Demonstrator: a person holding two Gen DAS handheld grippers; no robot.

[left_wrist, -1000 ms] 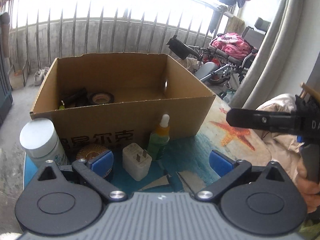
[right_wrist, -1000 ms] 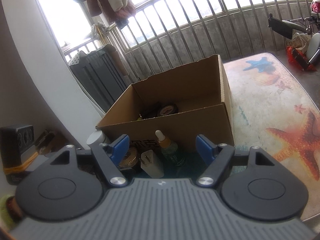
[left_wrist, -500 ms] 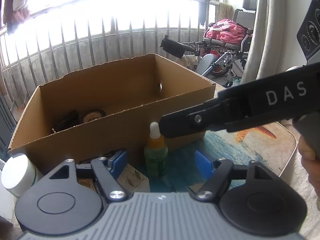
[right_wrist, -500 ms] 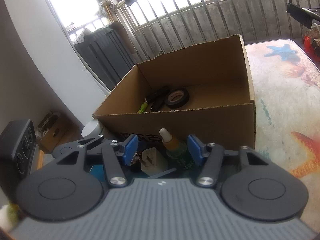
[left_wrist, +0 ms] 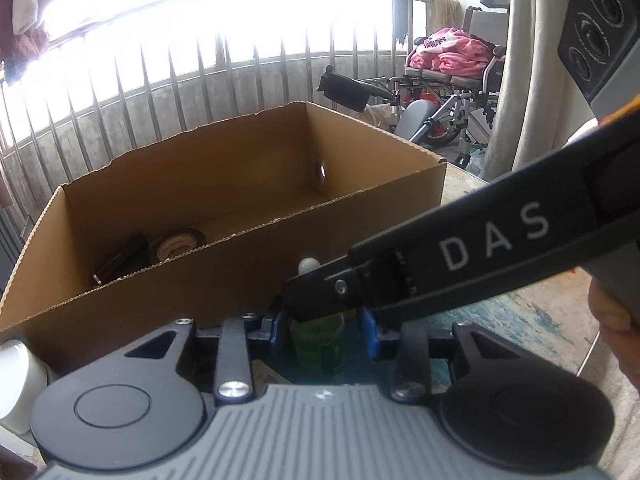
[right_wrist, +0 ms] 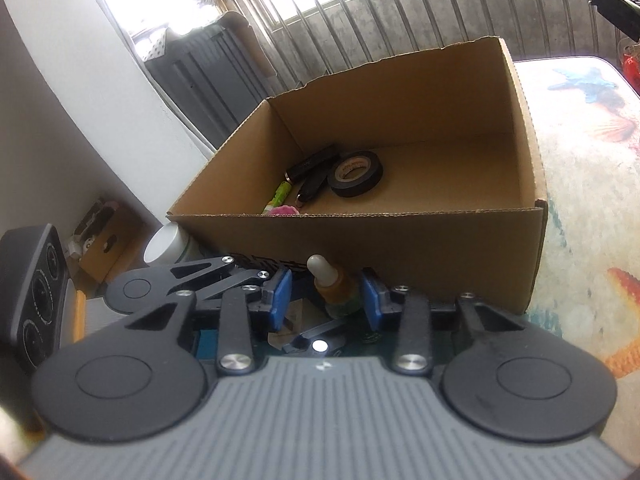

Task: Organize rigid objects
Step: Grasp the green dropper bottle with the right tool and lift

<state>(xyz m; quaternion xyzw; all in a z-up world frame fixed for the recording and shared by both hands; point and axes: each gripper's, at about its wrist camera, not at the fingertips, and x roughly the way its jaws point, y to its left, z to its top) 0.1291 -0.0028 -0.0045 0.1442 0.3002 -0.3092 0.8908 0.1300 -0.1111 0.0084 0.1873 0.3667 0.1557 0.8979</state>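
Between both closing tongs, left (left_wrist: 320,326) and right (right_wrist: 326,300): dropper bottle (right_wrist: 334,294), unpinched

window: bright, overexposed daylight behind metal railing bars (left_wrist: 224,76)
wall: white, on the left (right_wrist: 60,112)
curtain: pale, hanging at right (left_wrist: 532,80)
wheelchair: pink blanket on it (left_wrist: 452,80)
tabletop: starfish-print cloth (right_wrist: 592,152)

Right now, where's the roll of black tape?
The roll of black tape lies flat on the floor of the cardboard box, left of centre in the right wrist view, right beside a black pen-like stick.
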